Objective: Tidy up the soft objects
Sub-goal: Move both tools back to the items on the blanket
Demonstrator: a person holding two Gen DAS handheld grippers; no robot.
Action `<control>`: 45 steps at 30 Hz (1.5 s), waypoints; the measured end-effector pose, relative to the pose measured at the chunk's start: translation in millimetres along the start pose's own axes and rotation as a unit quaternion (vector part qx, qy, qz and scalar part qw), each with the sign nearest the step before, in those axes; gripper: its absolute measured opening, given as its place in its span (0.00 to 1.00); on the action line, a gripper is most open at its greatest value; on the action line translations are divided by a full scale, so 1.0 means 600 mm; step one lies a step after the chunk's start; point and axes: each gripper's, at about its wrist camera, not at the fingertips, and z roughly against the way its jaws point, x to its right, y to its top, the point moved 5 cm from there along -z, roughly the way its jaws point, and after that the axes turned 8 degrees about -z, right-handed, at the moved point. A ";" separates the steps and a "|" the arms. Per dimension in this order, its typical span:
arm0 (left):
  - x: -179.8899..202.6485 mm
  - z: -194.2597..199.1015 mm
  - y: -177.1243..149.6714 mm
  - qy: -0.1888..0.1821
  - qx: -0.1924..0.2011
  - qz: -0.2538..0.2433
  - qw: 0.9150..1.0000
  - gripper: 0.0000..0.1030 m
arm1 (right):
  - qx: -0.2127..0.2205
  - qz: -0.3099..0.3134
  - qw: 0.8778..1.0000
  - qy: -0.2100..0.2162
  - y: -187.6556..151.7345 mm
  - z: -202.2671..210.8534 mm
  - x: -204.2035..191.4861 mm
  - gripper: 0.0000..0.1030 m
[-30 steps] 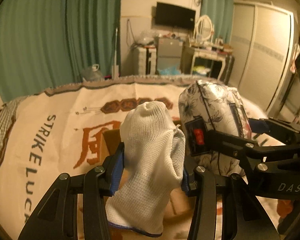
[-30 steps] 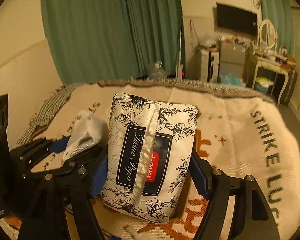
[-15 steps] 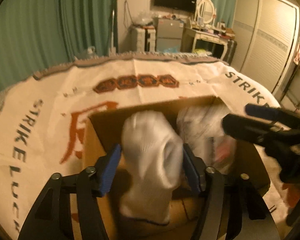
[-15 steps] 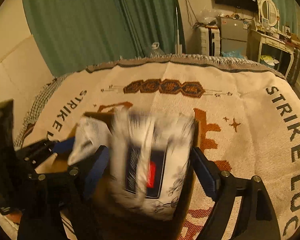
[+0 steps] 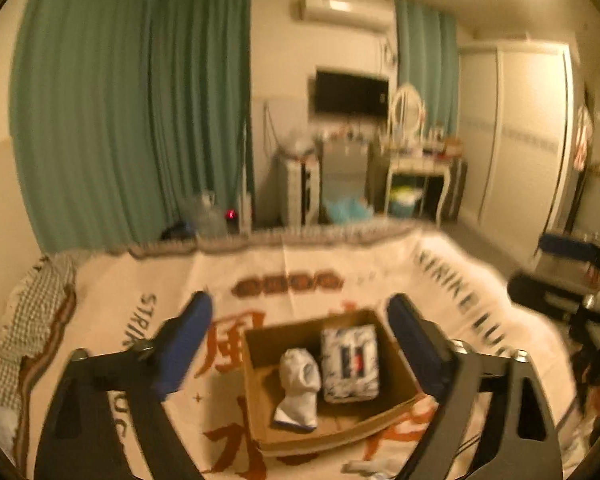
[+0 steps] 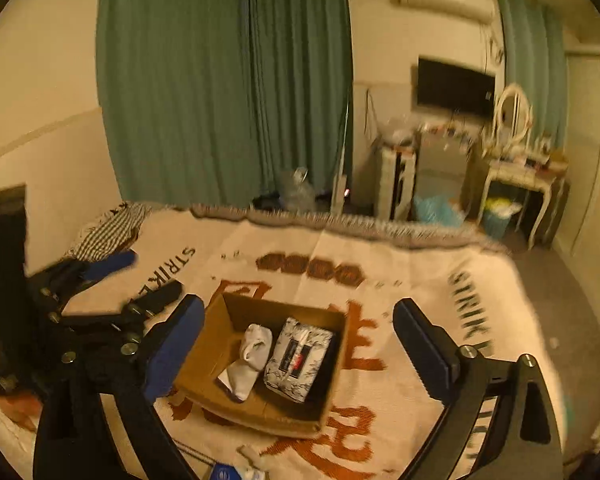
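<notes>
An open cardboard box (image 5: 260, 364) (image 6: 204, 360) sits on the printed blanket. Inside it a white sock (image 5: 300, 384) (image 6: 252, 348) lies on the left, with a floral tissue pack (image 5: 350, 362) (image 6: 296, 360) right beside it. My left gripper (image 5: 299, 302) hovers above and behind the box, its jaws opening wide with nothing between them. My right gripper (image 6: 298, 306) hangs likewise over the box, its jaws opening and empty. Each shows in the other's view: the right gripper (image 5: 548, 268) at the far right, the left gripper (image 6: 140, 280) at the left.
The cream blanket (image 6: 400, 280) with dark lettering covers the bed. A checkered cloth (image 5: 32, 304) lies at its left edge. Small loose items (image 6: 240, 468) rest near the front edge. Green curtains, a dresser and a wall screen stand far behind.
Both grippers let go, the left of the sock and the right of the tissue pack, which now lie in the box. Both rose and drew back, jaws spreading wide.
</notes>
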 end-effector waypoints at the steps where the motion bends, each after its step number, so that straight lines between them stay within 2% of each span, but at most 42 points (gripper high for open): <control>1: -0.002 0.031 0.010 0.002 0.016 0.001 1.000 0.91 | 0.007 0.006 1.000 -0.004 0.003 0.030 -0.005 0.97; 3: -0.005 0.086 0.020 0.010 0.037 -0.002 0.999 0.93 | 0.020 0.017 1.000 -0.012 0.004 0.087 -0.016 1.00; 6: -0.007 0.131 0.011 0.012 0.040 -0.004 0.999 0.94 | 0.024 0.019 1.000 -0.001 -0.016 0.158 -0.033 1.00; 10: -0.004 0.171 -0.050 0.011 0.023 0.002 1.000 0.94 | 0.015 0.025 1.000 -0.004 -0.077 0.213 -0.052 1.00; 14: 0.005 0.178 -0.134 0.021 -0.003 -0.007 1.000 0.94 | -0.001 0.030 0.999 -0.015 -0.163 0.223 -0.065 1.00; 20: 0.022 0.140 -0.286 0.049 -0.066 -0.030 0.996 0.94 | -0.057 0.028 0.998 -0.009 -0.326 0.163 -0.094 1.00; 25: 0.038 0.117 -0.415 0.046 -0.131 -0.040 0.990 0.94 | -0.119 0.009 0.993 -0.007 -0.452 0.084 -0.101 1.00; 28: 0.042 0.114 -0.459 0.037 -0.155 -0.050 0.986 0.94 | -0.152 -0.005 0.988 -0.004 -0.506 0.053 -0.108 1.00; 30: 0.034 0.111 -0.475 0.044 -0.157 -0.060 0.985 0.94 | -0.175 -0.006 0.985 0.001 -0.542 0.033 -0.120 1.00; 34: 0.026 0.103 -0.486 0.034 -0.157 -0.058 0.985 0.94 | -0.204 0.012 0.979 0.010 -0.581 0.000 -0.148 0.98; 40: 0.001 0.094 -0.505 0.049 -0.169 -0.059 0.983 0.94 | -0.241 0.008 0.970 0.026 -0.609 -0.052 -0.167 0.83; 42: -0.005 0.091 -0.510 0.045 -0.171 -0.052 0.983 0.94 | -0.253 0.007 0.967 0.033 -0.619 -0.064 -0.174 0.81; 45: -0.004 0.087 -0.517 0.033 -0.178 -0.052 0.982 0.94 | -0.266 0.011 0.963 0.042 -0.628 -0.072 -0.182 0.69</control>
